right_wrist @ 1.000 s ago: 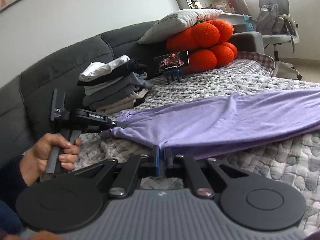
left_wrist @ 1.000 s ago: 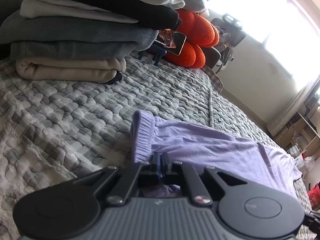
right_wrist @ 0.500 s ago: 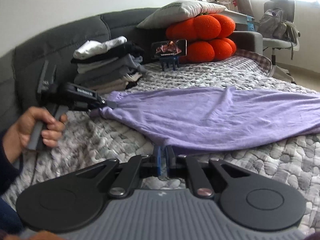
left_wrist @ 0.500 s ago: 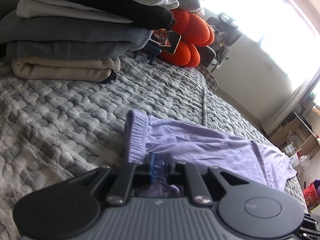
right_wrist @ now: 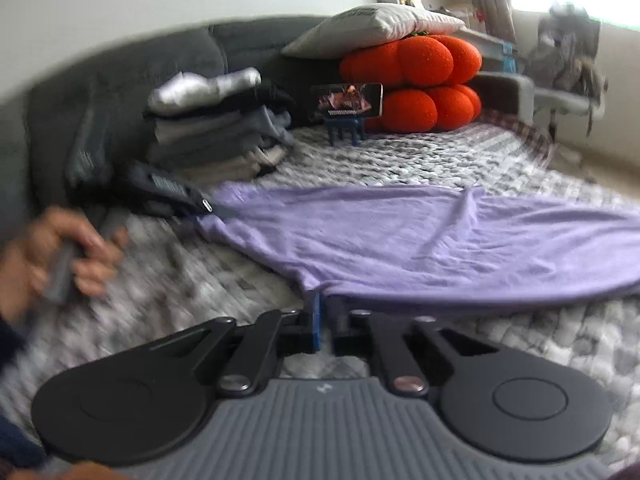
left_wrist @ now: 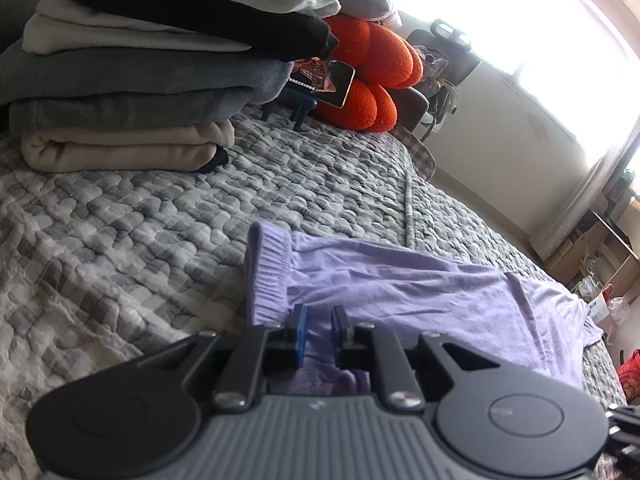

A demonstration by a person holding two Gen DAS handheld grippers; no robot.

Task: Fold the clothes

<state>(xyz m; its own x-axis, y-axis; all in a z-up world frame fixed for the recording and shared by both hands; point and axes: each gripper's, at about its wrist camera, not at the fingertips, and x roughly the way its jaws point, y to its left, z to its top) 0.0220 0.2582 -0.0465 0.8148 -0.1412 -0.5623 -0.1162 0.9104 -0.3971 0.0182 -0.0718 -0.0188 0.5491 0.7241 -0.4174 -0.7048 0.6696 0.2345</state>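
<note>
A purple garment [right_wrist: 420,240] lies spread flat across the grey quilted cover [left_wrist: 120,232] of a sofa bed, stretched between the two grippers. The left gripper [left_wrist: 318,322] has the ribbed cuff end between its fingers; its jaws have just been opening a little and stand slightly apart with purple cloth in the gap, the pads not plainly pressing on it. In the right wrist view a hand [right_wrist: 52,256] holds that gripper's handle near the left end of the cover, though the picture is smeared there. The right gripper [right_wrist: 326,316] is at the near edge of the garment, its jaws together and pinching the hem.

Behind the garment, toward the back edge of the cover against the dark grey backrest [right_wrist: 120,76], stands a stack of folded clothes [left_wrist: 132,80] in beige, grey, white and black, well apart from the purple cloth. To its right a phone [right_wrist: 348,100] sits on a small blue stand [right_wrist: 346,130], and just beyond it are orange round cushions [right_wrist: 424,80] with a white pillow [right_wrist: 368,28] on top. An office chair [right_wrist: 568,68] draped with things stands past the far end of the cover, by a bright window. Nothing lies on the purple garment.
</note>
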